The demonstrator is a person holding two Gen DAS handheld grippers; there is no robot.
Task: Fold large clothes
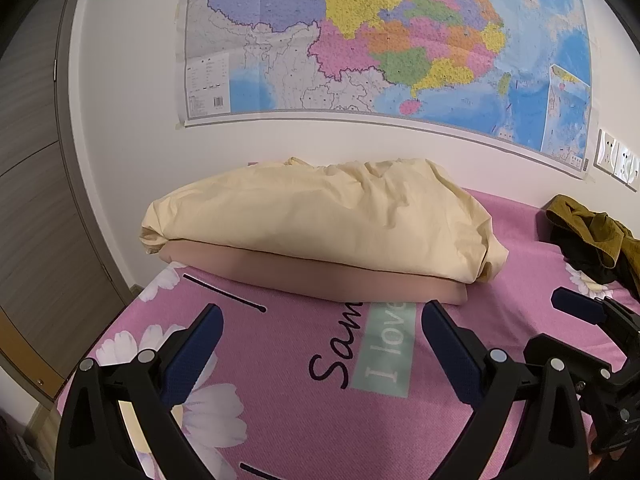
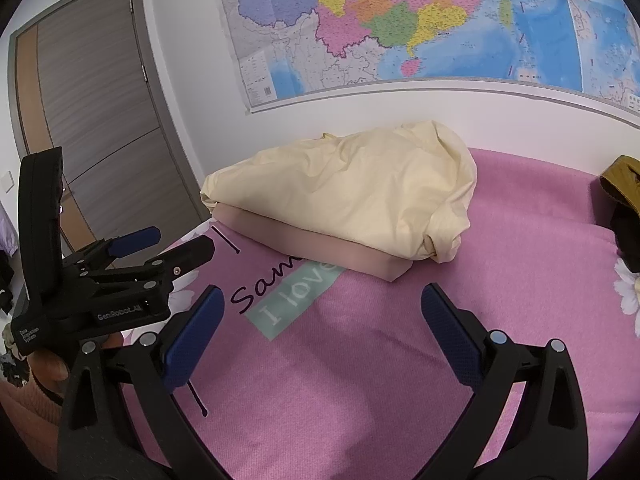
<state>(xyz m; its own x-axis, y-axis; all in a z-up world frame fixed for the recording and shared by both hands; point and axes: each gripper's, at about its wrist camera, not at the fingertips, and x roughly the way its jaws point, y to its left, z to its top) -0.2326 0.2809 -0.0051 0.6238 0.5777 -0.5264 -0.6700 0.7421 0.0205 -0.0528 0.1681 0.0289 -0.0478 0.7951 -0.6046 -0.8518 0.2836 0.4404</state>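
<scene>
A folded cream-yellow garment (image 1: 320,220) lies on top of a folded beige-pink garment (image 1: 320,276) at the back of the pink bed (image 1: 300,420), near the wall. The pile also shows in the right wrist view, the cream one (image 2: 352,192) over the beige one (image 2: 340,254). An unfolded olive-and-black garment (image 1: 592,236) lies in a heap at the right; its edge shows in the right wrist view (image 2: 624,184). My left gripper (image 1: 322,332) is open and empty, in front of the pile. My right gripper (image 2: 322,320) is open and empty, just right of the left one.
The bed sheet has printed daisies and the words "I love" (image 1: 388,348). A large map (image 1: 380,40) hangs on the white wall. A grey-brown door (image 2: 100,120) stands at the left. Wall sockets (image 1: 616,160) sit at the right. The bed's left edge (image 1: 120,312) drops off.
</scene>
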